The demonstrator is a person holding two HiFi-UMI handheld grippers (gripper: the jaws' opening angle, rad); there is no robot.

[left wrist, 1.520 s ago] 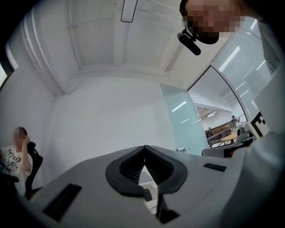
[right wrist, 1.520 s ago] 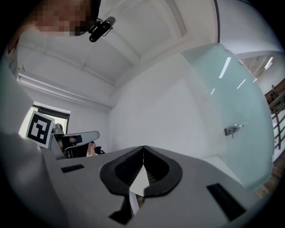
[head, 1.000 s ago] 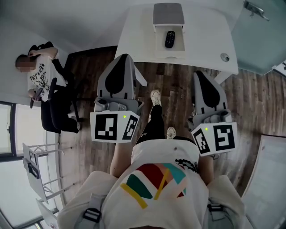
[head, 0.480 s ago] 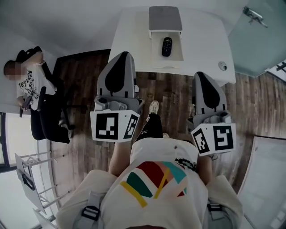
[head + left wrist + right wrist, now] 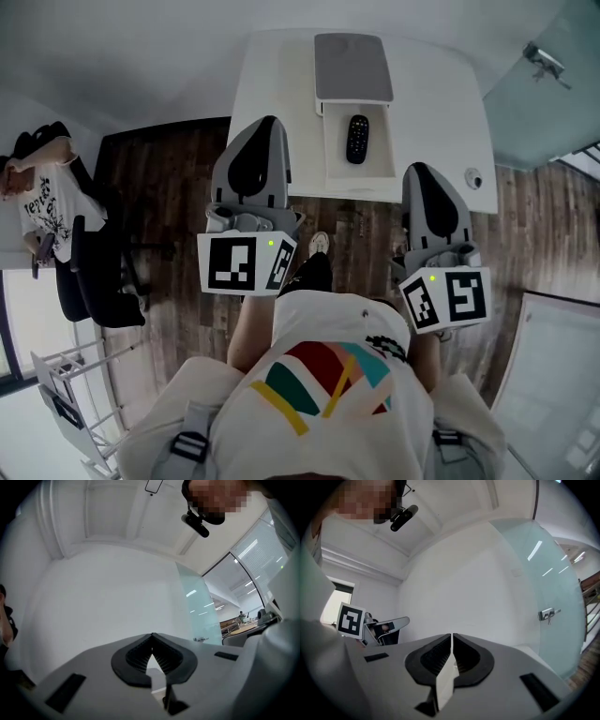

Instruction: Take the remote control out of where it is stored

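Pointing toward the bench (image 5: 272, 75), left claw (image 5: 269, 124) and right claw (image 5: 419, 171) were each pressed together, pinching nothing. Remote control (image 5: 357, 139) lay ahead, between the two and apart from both, in the open white drawer (image 5: 375, 167).

- The buttons on the remote control (image 5: 356, 139) are too small for me to read in the head view.
- The left tongs (image 5: 268, 122) hide the near left corner of the desk (image 5: 281, 66).
- The seated person (image 5: 42, 202) and the white rack (image 5: 66, 394) are cut off by the left edge.
- In the left gripper view, a pale sliver (image 5: 152, 667) shows under the tips. I can't tell what it is.
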